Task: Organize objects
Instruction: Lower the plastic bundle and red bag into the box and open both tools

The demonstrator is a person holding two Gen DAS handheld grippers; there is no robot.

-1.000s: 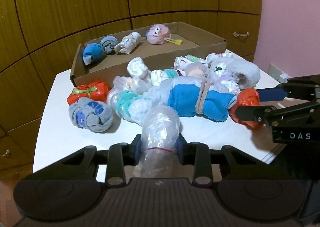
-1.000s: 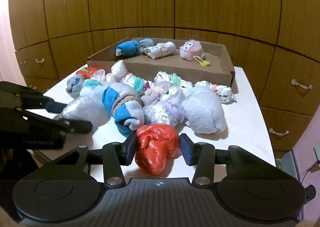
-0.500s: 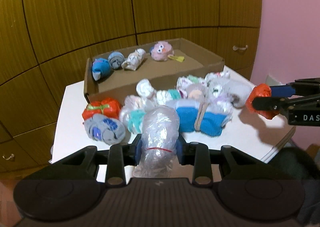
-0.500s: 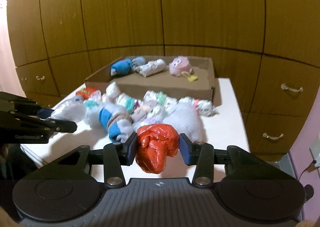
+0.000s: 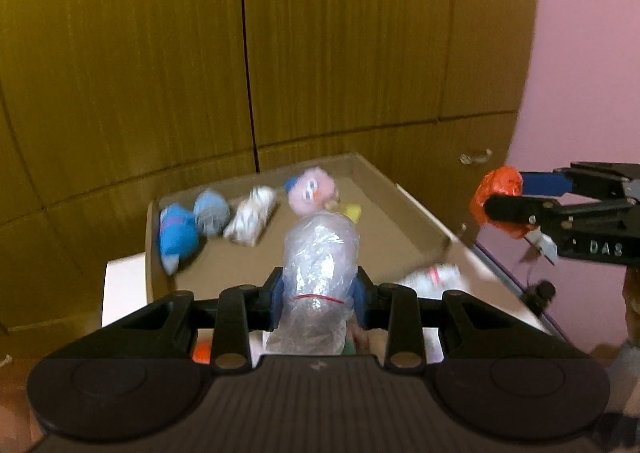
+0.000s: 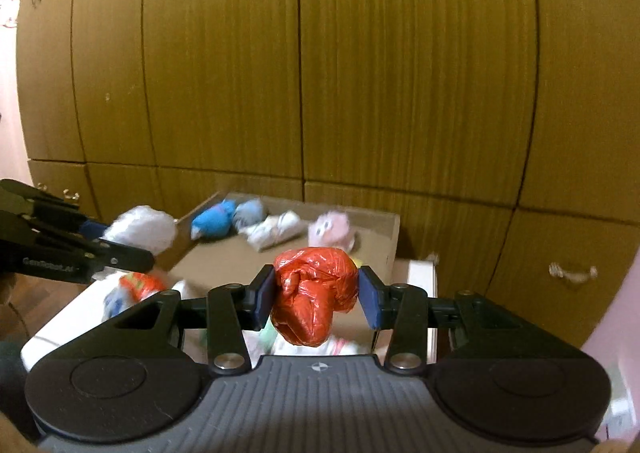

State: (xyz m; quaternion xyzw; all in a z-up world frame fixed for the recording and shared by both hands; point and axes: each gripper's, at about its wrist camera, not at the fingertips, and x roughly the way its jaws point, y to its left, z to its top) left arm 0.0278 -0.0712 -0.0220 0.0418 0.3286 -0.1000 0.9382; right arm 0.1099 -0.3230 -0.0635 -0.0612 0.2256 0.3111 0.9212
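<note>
Wood-panel cabinets [image 6: 320, 73] filling far side; metal drawer handle [image 6: 573, 272] far right. Pink wall [image 5: 588, 53] at right. White surface [image 5: 122, 285] low, mostly covered.

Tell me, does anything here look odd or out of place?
Nothing looks damaged or spilled. The left gripper holds a clear plastic bundle and the right gripper an orange one, both held above the cardboard box. The views are motion-blurred.
</note>
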